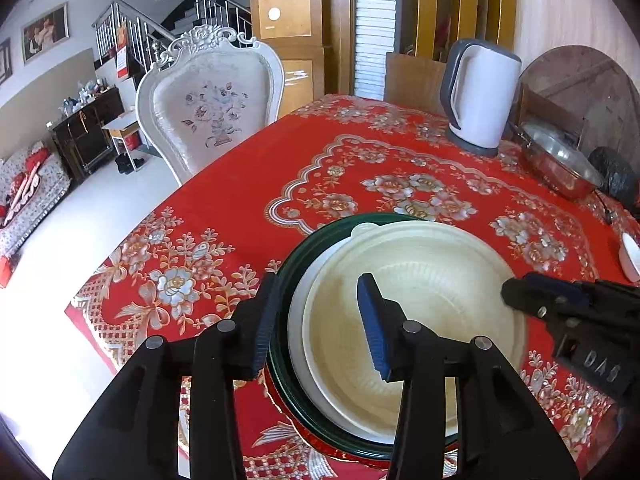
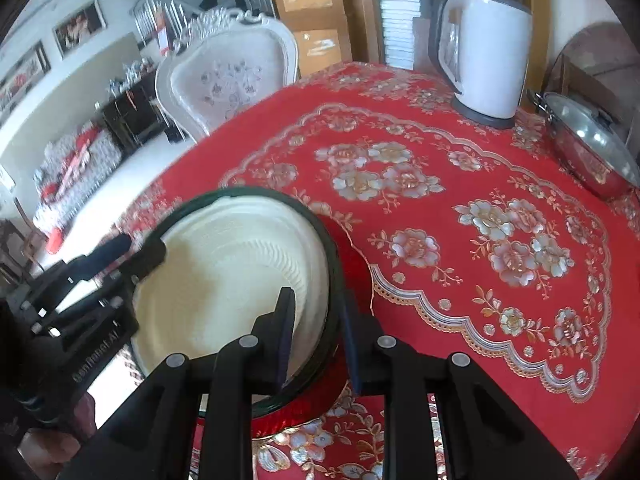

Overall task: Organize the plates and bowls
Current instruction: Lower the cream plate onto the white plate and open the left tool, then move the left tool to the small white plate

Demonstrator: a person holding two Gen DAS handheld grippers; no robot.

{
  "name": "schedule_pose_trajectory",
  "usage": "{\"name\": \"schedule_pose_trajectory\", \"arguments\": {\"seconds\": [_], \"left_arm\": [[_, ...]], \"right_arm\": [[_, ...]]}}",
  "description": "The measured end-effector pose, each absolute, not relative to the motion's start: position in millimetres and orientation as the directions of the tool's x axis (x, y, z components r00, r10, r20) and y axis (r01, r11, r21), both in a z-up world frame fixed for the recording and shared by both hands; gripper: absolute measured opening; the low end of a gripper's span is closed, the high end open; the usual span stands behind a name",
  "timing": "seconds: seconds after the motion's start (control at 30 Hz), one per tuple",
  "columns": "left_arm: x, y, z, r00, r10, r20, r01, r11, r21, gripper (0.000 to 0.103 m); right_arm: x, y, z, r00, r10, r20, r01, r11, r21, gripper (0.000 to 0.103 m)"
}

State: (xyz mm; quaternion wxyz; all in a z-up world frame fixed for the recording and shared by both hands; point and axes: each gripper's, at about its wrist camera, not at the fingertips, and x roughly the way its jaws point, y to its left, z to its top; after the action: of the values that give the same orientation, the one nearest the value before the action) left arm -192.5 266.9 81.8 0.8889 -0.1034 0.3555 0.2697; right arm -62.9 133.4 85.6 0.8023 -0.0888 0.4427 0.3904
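Left wrist view: a stack of dishes sits near my edge of the table, both grippers straddling its rim.

I see a ribbed cream bowl [image 1: 416, 304] nested in a white plate [image 1: 298, 320], a glossy dark-green plate [image 1: 294, 256] and a red dish [image 2: 296, 412] beneath. My left gripper [image 1: 320, 324] and right gripper [image 2: 316, 340] stand wide around opposite rims; contact unclear. Floral red tablecloth [image 1: 320, 152]; white kettle [image 1: 480, 96], steel pan [image 1: 560, 160] cropped.

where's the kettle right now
The white kettle stands upright at the table's far edge, upper right in both wrist views, just left of the steel pan and well beyond the stacked plates.
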Motion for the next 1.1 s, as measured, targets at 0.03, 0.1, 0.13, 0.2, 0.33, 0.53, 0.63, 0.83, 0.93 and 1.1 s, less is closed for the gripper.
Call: {"name": "schedule_pose_trajectory", "arguments": {"seconds": [0.03, 0.1, 0.13, 0.2, 0.33, 0.53, 0.63, 0.83, 0.93, 1.1], "left_arm": [[-192, 265, 82, 0.604, 0.404, -0.687, -0.550, 0.835, 0.007, 0.041], [-189, 261, 84, 0.609, 0.397, -0.686, -0.541, 0.841, 0.007, 0.041], [-187, 258, 84, 0.613, 0.390, -0.687, -0.534, 0.846, 0.005, 0.041], [-182, 252, 85, 0.618, 0.378, -0.689, -0.520, 0.854, 0.002, 0.041], [-174, 239, 86, 0.624, 0.364, -0.692, -0.495, 0.869, 0.010, 0.041], [-157, 215, 88, 0.637, 0.334, -0.695, -0.451, 0.892, 0.015, 0.041], [-146, 199, 88, 0.649, 0.310, -0.695, -0.417, 0.909, 0.015, 0.041], [-117, 155, 86, 0.668, 0.239, -0.704, -0.329, 0.944, 0.009, 0.041], [-100, 130, 85, 0.676, 0.205, -0.708, -0.283, 0.959, 0.007, 0.041], [-70, 83, 83, 0.683, 0.142, -0.717, -0.196, 0.981, 0.007, 0.041]], "right_arm": [[-61, 130, 88, 0.309, 0.556, -0.772, -0.697, 0.684, 0.214, 0.023], [-57, 123, 91, 0.305, 0.568, -0.764, -0.689, 0.686, 0.235, 0.025], [-56, 120, 92, 0.303, 0.573, -0.761, -0.684, 0.687, 0.245, 0.026], [-52, 111, 94, 0.324, 0.568, -0.757, -0.667, 0.704, 0.243, 0.026], [-43, 97, 94, 0.296, 0.608, -0.737, -0.642, 0.698, 0.318, 0.026], [-38, 78, 94, 0.318, 0.596, -0.737, -0.621, 0.719, 0.313, 0.026], [-34, 62, 93, 0.336, 0.583, -0.740, -0.601, 0.737, 0.308, 0.026], [-21, 16, 92, 0.382, 0.544, -0.747, -0.533, 0.790, 0.303, 0.026], [-13, -14, 92, 0.415, 0.517, -0.749, -0.488, 0.821, 0.297, 0.026], [4, -72, 89, 0.459, 0.471, -0.754, -0.390, 0.869, 0.305, 0.026]]}}
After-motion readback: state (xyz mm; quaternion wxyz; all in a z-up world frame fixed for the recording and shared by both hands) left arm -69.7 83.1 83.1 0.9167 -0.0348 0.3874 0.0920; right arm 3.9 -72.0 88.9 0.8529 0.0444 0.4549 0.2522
